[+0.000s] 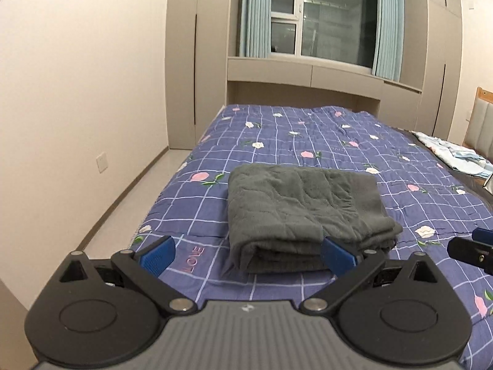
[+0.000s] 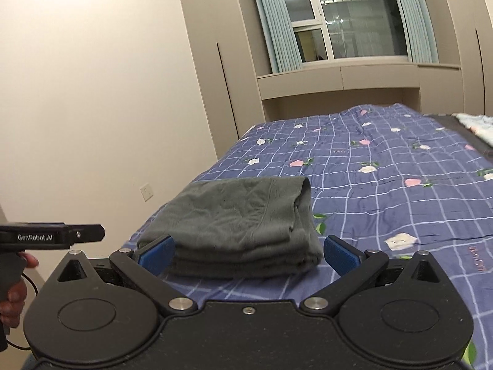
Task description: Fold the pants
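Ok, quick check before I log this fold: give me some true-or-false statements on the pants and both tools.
1. The grey pants lie folded in a stacked bundle on the bedspread. True.
2. The left tool is clamped on the pants. False: its jaws are wide open, holding nothing.
3. The right tool is open and empty. True.
4. The pants hang off the bed's edge. False: they rest fully on the bedspread.
5. The curtains cover the whole window. False: they are drawn aside.

Pants (image 1: 305,212) fuzzy matt fleece; quilt (image 1: 308,135) smooth cotton.
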Demonstrator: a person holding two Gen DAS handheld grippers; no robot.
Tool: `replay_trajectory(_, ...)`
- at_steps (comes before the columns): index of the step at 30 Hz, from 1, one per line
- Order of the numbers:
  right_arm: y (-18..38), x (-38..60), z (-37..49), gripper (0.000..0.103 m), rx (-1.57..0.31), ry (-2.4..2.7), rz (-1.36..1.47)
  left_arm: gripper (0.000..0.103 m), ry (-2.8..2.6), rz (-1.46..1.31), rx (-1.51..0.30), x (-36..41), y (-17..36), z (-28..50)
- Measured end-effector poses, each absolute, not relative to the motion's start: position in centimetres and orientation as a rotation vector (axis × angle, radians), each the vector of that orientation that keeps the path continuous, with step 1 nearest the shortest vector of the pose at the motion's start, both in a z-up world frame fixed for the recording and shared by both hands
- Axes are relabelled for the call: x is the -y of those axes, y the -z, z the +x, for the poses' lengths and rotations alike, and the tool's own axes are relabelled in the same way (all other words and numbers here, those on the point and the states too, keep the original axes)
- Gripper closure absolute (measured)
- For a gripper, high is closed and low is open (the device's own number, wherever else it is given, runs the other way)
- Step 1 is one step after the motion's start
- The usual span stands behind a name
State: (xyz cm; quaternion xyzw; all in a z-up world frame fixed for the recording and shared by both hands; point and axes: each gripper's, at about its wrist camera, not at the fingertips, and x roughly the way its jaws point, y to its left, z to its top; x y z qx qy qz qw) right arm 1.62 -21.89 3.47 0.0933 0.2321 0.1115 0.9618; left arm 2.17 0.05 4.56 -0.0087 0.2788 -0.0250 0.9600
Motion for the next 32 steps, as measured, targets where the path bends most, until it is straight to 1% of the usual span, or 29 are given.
replay_trajectory(10, -3.5, 20.9, -2.1, 0.000, -0.455, -0.222, 0.153, 0.000, 0.055, -0.004, -0.543, -0.3, -4.3, -0.6)
replay_trajectory(23, -3.5, 20.9, -2.3, 0.000, -0.453, -0.219, 0.155, 0.001, 0.062, 0.007, -0.560, 0.1, -3.7, -0.7)
replay_trajectory(32, -2.5, 21.1, -1.7, 0.000, -0.485, -0.214, 0.168, 0.001, 0.071, 0.005, -0.602, 0.2, -2.5, 0.0)
